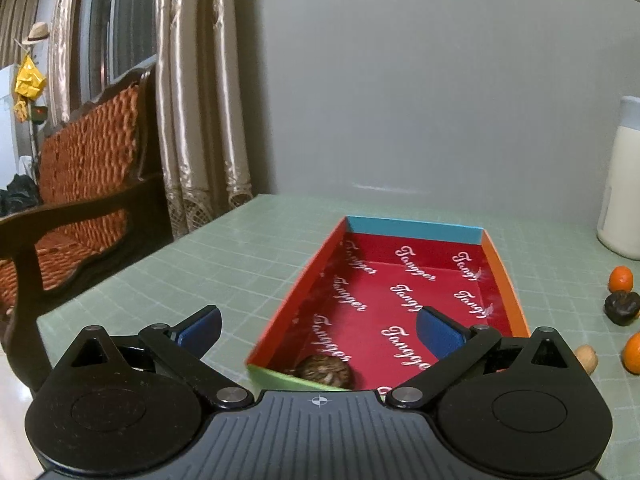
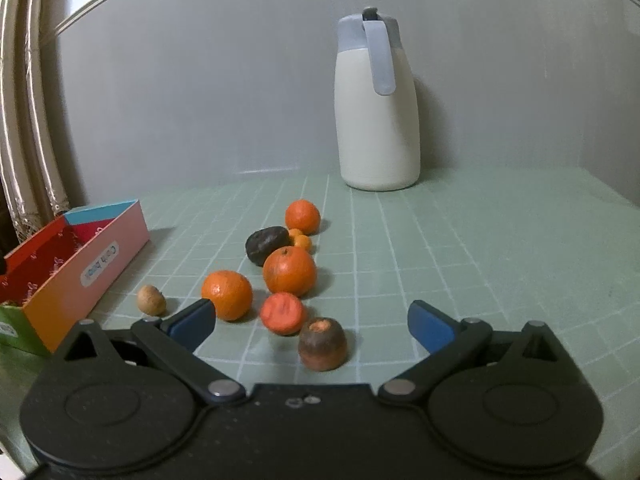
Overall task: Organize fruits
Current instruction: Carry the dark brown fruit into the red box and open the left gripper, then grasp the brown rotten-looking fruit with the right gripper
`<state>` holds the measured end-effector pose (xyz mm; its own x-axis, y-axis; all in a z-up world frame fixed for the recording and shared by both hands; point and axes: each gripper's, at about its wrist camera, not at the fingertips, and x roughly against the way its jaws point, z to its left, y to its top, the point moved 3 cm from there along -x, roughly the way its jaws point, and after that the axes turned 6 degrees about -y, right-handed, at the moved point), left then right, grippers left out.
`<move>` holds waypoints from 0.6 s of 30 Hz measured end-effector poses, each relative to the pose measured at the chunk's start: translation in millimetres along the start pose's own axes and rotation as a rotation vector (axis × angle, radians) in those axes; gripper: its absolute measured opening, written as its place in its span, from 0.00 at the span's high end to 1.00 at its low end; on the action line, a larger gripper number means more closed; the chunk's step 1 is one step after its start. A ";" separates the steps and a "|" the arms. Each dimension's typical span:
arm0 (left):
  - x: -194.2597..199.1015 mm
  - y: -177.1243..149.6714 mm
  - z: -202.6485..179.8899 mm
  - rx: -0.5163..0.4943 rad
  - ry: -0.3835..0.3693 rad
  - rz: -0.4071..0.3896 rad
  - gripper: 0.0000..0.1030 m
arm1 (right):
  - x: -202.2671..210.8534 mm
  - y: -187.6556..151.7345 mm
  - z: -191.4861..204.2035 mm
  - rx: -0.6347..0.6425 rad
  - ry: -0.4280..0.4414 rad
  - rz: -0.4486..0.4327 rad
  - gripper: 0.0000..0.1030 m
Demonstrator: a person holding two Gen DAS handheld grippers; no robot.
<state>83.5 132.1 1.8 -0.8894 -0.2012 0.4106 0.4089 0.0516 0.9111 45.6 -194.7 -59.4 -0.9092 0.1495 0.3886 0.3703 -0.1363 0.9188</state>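
A red-lined cardboard box lies on the green grid mat, and a brown speckled fruit sits in its near end. My left gripper is open and empty just above that end. In the right wrist view, several fruits lie loose on the mat: oranges, a dark fruit, a red-orange piece, a brown stub and a small tan nut. My right gripper is open and empty, just before the stub. The box stands at the left.
A white jug with a grey lid stands at the back against the grey wall. A wooden sofa and curtains are beyond the table's left edge. An orange and a dark fruit lie right of the box.
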 end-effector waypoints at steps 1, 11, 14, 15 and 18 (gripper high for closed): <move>1.7 -0.7 2.2 -0.002 0.005 -0.003 0.00 | -0.7 0.4 0.3 0.004 -0.005 0.000 0.01; 5.6 -3.2 20.8 0.011 0.030 -0.004 0.00 | -9.5 -0.6 -4.0 -0.030 0.025 0.055 0.33; 7.0 -3.6 23.1 0.014 0.030 -0.006 0.00 | -13.7 -1.8 -6.0 -0.044 0.021 0.081 0.33; 7.3 -3.9 23.8 0.013 0.031 -0.007 0.00 | -14.5 -2.1 -6.3 -0.045 0.019 0.087 0.33; 9.3 -4.3 26.5 0.010 0.036 -0.014 0.00 | -16.7 -2.6 -6.9 -0.057 0.028 0.100 0.43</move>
<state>68.1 155.9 2.6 -0.8871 -0.2366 0.3964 0.3943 0.0582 0.9171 58.6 -203.6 -68.7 -0.8734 0.1047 0.4756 0.4491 -0.2045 0.8698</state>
